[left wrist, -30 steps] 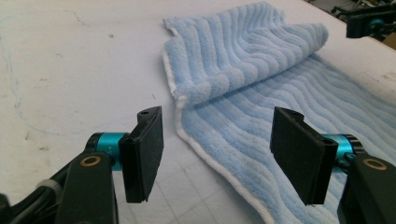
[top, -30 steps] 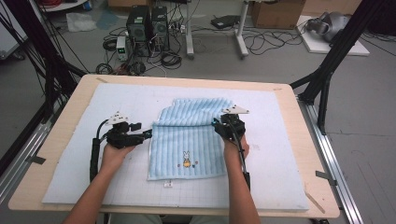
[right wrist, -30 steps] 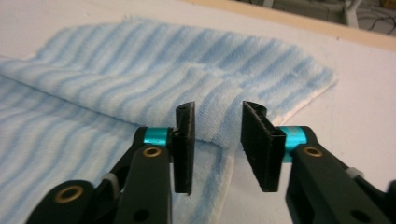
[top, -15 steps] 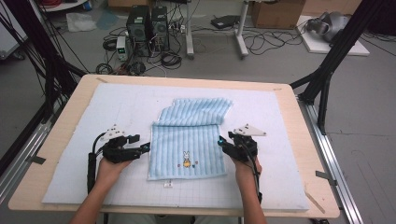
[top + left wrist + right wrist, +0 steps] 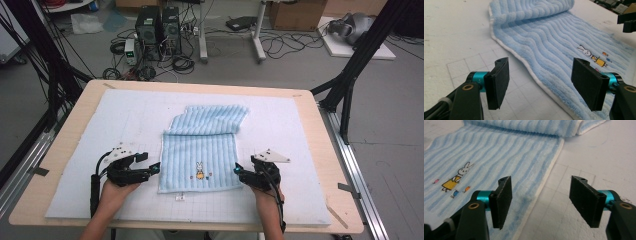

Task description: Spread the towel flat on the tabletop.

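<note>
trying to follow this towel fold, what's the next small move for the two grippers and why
Probably ease both grippers inward and down onto the near corners, then close. The blue towel lies flat with its far end already folded over. The left gripper and right gripper flank its near end, jaws open, nothing gripped. In each gripper view the towel's side edge runs between the jaws, so a short advance should catch it.

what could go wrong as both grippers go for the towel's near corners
1. The towel lies flat on the mat, so open jaws may pinch the mat or slide over the hem.
2. The left hand-held gripper and right hand-held gripper straddle the side edges; an uneven grab would skew the far fold.
</note>
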The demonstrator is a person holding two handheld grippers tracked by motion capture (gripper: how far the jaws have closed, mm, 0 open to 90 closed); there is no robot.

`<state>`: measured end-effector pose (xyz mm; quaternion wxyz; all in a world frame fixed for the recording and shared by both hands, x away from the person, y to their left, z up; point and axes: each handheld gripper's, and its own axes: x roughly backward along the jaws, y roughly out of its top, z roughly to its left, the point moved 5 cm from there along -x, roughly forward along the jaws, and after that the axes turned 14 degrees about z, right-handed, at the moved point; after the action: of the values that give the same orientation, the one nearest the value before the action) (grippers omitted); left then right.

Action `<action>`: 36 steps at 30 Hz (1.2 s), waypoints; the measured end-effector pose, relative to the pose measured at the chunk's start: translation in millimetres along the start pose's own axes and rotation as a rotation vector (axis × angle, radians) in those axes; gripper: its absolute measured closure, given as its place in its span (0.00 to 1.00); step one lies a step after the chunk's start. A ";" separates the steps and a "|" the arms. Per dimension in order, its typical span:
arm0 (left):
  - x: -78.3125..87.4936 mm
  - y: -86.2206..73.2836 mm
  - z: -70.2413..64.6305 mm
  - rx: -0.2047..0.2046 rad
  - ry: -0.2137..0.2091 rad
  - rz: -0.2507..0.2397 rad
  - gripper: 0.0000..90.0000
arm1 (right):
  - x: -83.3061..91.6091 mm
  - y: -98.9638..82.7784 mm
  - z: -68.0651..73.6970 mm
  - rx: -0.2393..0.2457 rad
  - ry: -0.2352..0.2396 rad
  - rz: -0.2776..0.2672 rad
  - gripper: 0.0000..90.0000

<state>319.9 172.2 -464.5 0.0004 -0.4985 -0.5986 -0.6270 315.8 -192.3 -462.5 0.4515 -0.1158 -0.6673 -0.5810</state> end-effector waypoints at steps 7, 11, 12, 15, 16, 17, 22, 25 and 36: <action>-3.3 -2.3 -4.7 0.002 0.016 0.015 0.28 | 5.5 -2.5 4.4 0.041 0.048 -0.025 0.44; -8.1 -6.0 -7.7 0.005 0.000 0.060 0.32 | 2.0 -7.4 3.8 0.029 0.064 0.006 0.56; -10.0 -7.4 -9.1 -0.002 -0.011 0.083 0.37 | 0.3 -9.3 3.5 0.033 0.055 0.026 0.59; -15.6 -8.7 -16.0 -0.042 -0.035 0.134 0.49 | -5.6 -13.6 4.6 0.037 0.061 0.076 0.65; -17.6 -8.8 -19.0 -0.059 -0.041 0.149 0.54 | -7.4 -15.0 6.7 0.043 0.061 0.096 0.67; -20.8 -10.0 -21.8 -0.092 -0.035 0.186 0.60 | -9.2 -15.8 8.3 0.057 0.059 0.114 0.69; -23.5 -11.8 -29.9 -0.161 0.002 0.214 0.87 | -8.5 -18.7 10.8 0.075 0.068 0.164 0.90; -22.6 -13.7 -34.4 -0.176 -0.010 0.220 0.96 | -4.5 -23.7 14.2 0.100 0.069 0.159 0.97; -0.8 -33.9 -47.0 -0.172 -0.114 0.207 0.96 | 23.7 -53.7 30.9 0.146 0.093 0.135 0.98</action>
<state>270.7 146.1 -480.4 -0.0115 -0.5906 -0.4872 -0.6432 251.5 -189.9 -478.5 0.5274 -0.1002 -0.6766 -0.5039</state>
